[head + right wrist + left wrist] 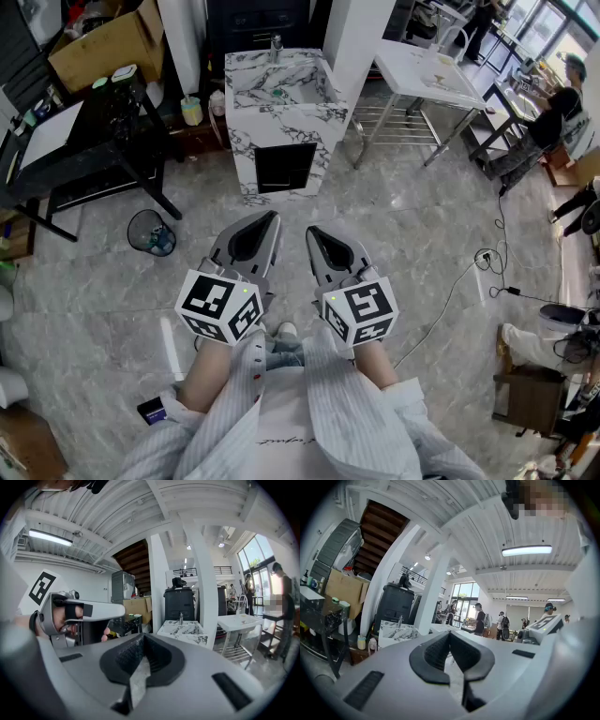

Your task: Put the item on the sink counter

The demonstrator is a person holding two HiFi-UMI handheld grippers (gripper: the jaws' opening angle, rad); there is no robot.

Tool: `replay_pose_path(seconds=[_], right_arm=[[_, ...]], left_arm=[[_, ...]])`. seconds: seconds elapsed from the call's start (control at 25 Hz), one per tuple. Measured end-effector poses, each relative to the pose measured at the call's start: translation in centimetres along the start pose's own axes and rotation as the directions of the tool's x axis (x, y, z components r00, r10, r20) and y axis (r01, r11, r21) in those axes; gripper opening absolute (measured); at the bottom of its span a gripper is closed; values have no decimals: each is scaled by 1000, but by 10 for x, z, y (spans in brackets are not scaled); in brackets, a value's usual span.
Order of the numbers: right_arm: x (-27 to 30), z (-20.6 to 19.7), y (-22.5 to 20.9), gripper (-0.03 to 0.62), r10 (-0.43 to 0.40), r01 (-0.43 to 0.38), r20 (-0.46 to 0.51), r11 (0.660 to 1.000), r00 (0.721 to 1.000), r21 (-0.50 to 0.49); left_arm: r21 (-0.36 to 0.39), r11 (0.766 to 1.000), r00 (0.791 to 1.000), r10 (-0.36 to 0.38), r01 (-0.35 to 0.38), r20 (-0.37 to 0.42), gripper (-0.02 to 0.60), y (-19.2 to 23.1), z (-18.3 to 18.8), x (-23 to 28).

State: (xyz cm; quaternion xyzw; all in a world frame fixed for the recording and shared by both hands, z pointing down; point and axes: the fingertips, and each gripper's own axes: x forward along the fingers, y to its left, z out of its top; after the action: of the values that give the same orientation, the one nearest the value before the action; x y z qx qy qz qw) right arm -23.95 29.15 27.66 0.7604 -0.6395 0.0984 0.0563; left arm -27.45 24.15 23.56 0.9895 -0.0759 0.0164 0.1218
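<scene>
We stand well back from the marble sink counter (248,98), so the task seems barely begun. Our left gripper (270,221) and right gripper (313,232) both have jaws closed together on nothing. Which item is meant we cannot tell; fetching, carrying and placing it are all left

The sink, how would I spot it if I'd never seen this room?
Look to the far side of the grey floor, where a white pillar stands. Just left of the pillar is the sink, a boxy block with a tap on top. Unlike the black table and the plain white table beside it, it is white with black marble veins.
</scene>
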Motion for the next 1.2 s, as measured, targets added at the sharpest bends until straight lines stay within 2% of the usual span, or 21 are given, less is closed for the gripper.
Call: replay_pose_path(seconds=[0.36, 0.76, 1.0, 1.2], right_arm=[[-4, -1, -10, 9, 2, -2, 10, 1000, 1000, -3], [-14, -19, -16, 9, 7, -7, -16, 1000, 1000, 12], [9, -21, -31, 9, -4, 5, -21, 1000, 1000, 24], [45, -16, -59, 9, -32, 33, -29, 999, 999, 35]], left_arm=[[7, 1000, 1000, 1, -1, 0, 17, -7, -4, 8], [-4, 1000, 1000, 13, -14, -7, 17, -16, -18, 9], [-9, 1000, 1000, 13, -13, -13, 17, 6, -19, 29], [-8, 1000, 1000, -6, 6, -19, 17, 34, -13, 66]])
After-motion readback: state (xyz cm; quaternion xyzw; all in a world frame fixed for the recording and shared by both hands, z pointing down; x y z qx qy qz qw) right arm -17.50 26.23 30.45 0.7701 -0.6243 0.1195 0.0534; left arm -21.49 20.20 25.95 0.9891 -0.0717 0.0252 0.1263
